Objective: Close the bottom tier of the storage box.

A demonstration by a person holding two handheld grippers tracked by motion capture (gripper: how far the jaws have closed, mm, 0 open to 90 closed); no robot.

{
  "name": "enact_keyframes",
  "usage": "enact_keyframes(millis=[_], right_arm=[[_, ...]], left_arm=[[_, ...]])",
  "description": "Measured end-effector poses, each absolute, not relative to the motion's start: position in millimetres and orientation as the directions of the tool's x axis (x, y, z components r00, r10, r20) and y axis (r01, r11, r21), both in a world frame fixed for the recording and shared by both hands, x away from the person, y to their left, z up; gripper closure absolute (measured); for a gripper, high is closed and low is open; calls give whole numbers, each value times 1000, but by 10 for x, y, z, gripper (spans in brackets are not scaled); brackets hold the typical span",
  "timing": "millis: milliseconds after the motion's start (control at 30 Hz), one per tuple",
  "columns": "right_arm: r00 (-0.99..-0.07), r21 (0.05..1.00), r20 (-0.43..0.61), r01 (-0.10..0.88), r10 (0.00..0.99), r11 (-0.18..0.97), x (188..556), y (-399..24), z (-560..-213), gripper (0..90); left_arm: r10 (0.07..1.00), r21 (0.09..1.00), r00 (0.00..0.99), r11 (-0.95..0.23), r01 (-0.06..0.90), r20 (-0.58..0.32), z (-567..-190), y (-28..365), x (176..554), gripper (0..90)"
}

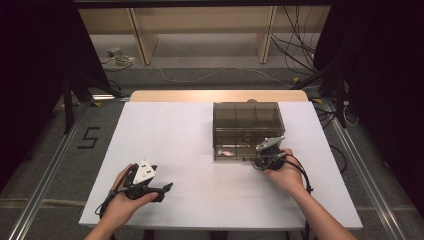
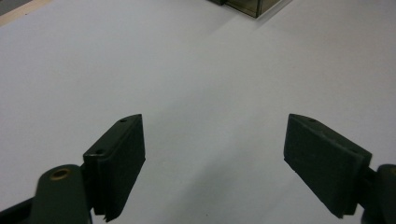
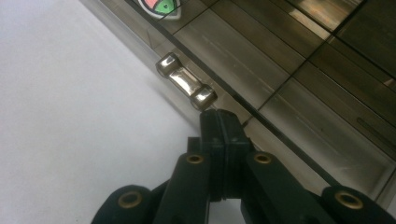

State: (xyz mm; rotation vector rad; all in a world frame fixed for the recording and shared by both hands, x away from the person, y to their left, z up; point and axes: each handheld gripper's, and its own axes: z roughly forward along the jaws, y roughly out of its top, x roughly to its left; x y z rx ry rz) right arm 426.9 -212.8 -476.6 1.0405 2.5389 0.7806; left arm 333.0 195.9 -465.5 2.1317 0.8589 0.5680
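The left claw is black, topped by a grey three-cornered plate with dark dots, a black cable trailing behind. Its flat rectangular pads carry small screw holes, and a brass rivet sits in the linkage. The right claw is black too, with brass rivets, a grey plate and a looping cable

The one sign I can read is a black figure 5 marked on the grey floor to the left of my worktop. Nothing else carries legible text.
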Motion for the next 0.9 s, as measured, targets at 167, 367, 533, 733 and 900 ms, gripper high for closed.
enact_keyframes(millis=[167, 367, 533, 733, 900], right_arm=[[-697, 580, -58, 559, 715, 592, 4273, -2127, -4764, 900], [-698, 579, -59, 558, 713, 594, 4280, -2128, -4765, 900], [-700, 581, -65, 553, 711, 598, 4294, -2127, -4768, 900], [-697, 578, -60, 559, 714, 594, 4295, -2124, -4764, 900], [-700, 581, -70, 551, 711, 599, 4299, -2123, -4769, 900]], left_arm=[[725, 775, 678, -496, 391, 121, -4654, 1962, 3331, 207], [727, 777, 676, -491, 393, 117, -4658, 1959, 3332, 206], [727, 777, 676, -492, 394, 118, -4659, 1959, 3334, 207], [726, 774, 677, -495, 395, 119, -4659, 1960, 3333, 207], [726, 774, 677, -495, 395, 120, -4659, 1959, 3333, 207]])
